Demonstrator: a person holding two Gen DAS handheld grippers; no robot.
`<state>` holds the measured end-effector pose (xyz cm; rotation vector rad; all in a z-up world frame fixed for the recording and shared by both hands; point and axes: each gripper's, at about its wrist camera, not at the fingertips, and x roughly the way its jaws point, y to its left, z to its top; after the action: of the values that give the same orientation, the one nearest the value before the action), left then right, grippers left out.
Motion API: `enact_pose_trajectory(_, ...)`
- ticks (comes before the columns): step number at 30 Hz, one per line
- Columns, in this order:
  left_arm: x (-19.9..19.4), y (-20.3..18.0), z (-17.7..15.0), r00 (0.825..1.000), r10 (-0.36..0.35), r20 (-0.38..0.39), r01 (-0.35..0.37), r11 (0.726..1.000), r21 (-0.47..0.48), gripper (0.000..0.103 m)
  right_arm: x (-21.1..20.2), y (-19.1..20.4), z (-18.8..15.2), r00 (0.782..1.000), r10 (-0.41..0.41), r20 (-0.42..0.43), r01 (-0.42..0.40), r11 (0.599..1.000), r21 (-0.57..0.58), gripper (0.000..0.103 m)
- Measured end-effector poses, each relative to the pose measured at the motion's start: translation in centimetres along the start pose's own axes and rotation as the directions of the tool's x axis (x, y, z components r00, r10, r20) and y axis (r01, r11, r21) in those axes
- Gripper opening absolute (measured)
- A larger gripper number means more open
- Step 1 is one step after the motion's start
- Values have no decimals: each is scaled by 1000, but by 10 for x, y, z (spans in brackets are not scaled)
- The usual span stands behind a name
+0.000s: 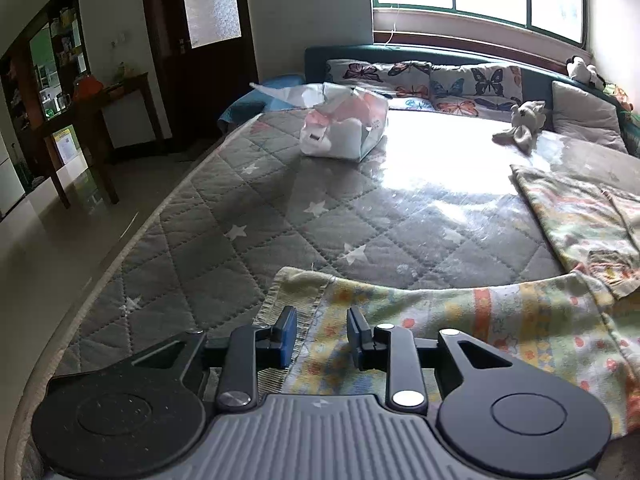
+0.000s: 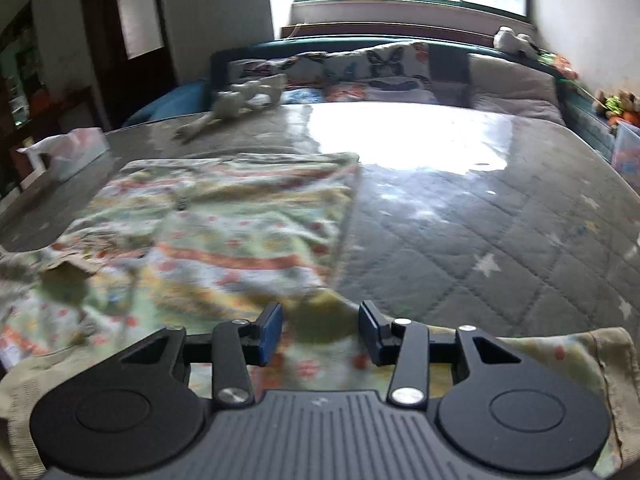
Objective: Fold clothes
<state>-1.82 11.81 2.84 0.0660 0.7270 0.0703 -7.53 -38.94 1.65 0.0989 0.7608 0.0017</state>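
Observation:
A pastel patterned garment [image 1: 500,320] with orange, yellow and green print lies spread on the grey quilted bed. In the left wrist view my left gripper [image 1: 322,338] is open just above the garment's ribbed cuff end [image 1: 288,292], jaws apart with cloth beneath them. In the right wrist view the same garment [image 2: 240,232] covers the left half of the bed, and my right gripper [image 2: 320,332] is open over its near edge, jaws wide apart, holding nothing. The right view is blurred.
The grey star-quilted bed [image 1: 240,240] has a tissue pack [image 1: 344,128] and a soft toy [image 1: 524,122] farther back. Butterfly pillows [image 1: 432,84] line the headboard under a window. The bed's left edge drops to the floor [image 1: 60,248]; a wooden table [image 1: 100,120] stands beyond.

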Motion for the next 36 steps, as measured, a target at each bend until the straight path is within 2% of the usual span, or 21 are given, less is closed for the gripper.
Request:
enact_pose_trajectory(7, -26, -24, 11, 995, -78, 56, 77, 996, 35, 40, -29, -6, -18, 1000, 2, -5, -2, 1000, 8, 42)
enact_pose_trajectory(13, -46, -69, 20, 972, -216, 89, 207, 972, 108, 44, -54, 12, -47, 999, 33, -32, -35, 998, -47, 43)
enact_pose_trajectory(18, -56, -118, 24, 934, -351, 73, 335, 927, 169, 45, -68, 21, -63, 1000, -10, -19, 8, 994, -109, 43)
enact_pose_trajectory(22, -62, -160, 26, 896, -441, 50, 420, 880, 223, 45, -76, 3, -61, 1000, -31, 4, 31, 998, -45, 43)
enact_pose_trajectory(26, -67, -201, 26, 852, -523, 26, 497, 823, 276, 45, -77, -25, -61, 996, -94, 11, 94, 995, 33, 43)
enact_pose_trajectory(36, -68, -275, 7, 781, -619, -83, 600, 709, 371, 45, -79, -102, -66, 958, -287, 16, 279, 942, 184, 43)
